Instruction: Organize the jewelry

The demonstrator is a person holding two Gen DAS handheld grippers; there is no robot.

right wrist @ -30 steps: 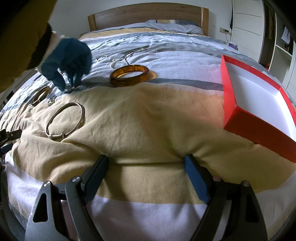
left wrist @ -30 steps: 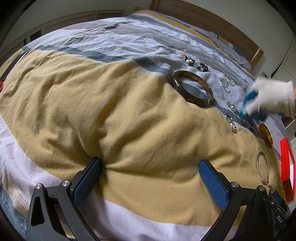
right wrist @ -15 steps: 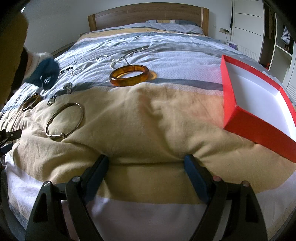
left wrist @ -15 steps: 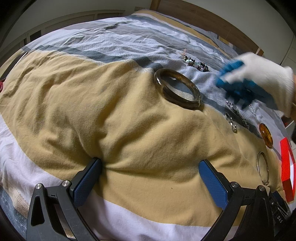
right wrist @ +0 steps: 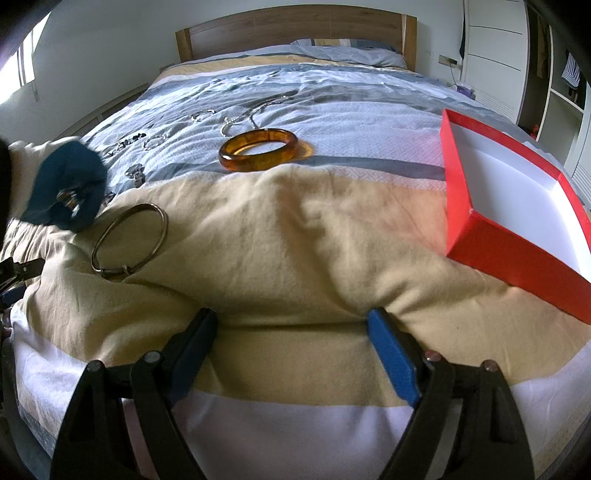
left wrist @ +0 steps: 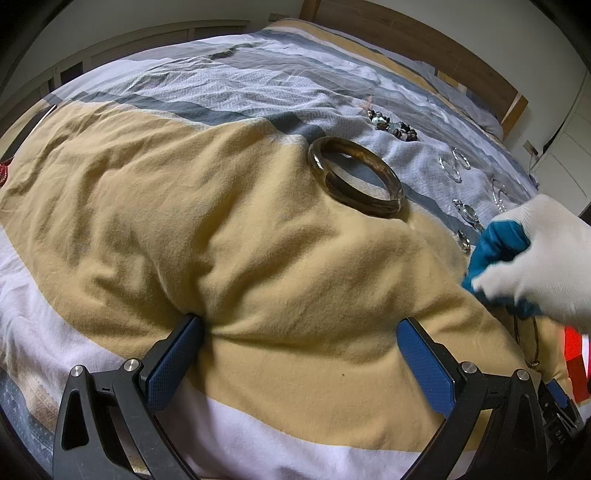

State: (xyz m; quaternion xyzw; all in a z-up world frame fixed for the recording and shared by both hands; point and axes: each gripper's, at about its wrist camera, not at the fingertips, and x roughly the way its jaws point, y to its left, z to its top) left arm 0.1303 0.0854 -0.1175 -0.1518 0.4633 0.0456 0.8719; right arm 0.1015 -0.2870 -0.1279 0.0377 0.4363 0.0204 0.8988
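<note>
My left gripper (left wrist: 299,350) is open and rests low on the tan duvet, with only fabric between its blue pads. Beyond it lies a dark brown bangle (left wrist: 356,181), then a beaded bracelet (left wrist: 393,127) and small silver pieces (left wrist: 456,166). A person's gloved hand (left wrist: 532,258) hovers at the right, over a thin metal bangle (left wrist: 528,343). My right gripper (right wrist: 291,332) is also open on the duvet. Its view shows an amber bangle (right wrist: 258,149), the thin metal bangle (right wrist: 129,238), and the gloved hand (right wrist: 66,188) pinching a small silver piece (right wrist: 68,197).
An open red box (right wrist: 509,254) with a white inside sits on the bed at the right. Silver chains (right wrist: 255,107) and rings lie farther up the grey stripe. A wooden headboard (right wrist: 295,33) and white wardrobes (right wrist: 495,55) stand behind.
The gloved hand pushed the dark bangle left, swung up over the far pieces, then came down near the thin metal bangle with a silver piece. Both grippers stayed still.
</note>
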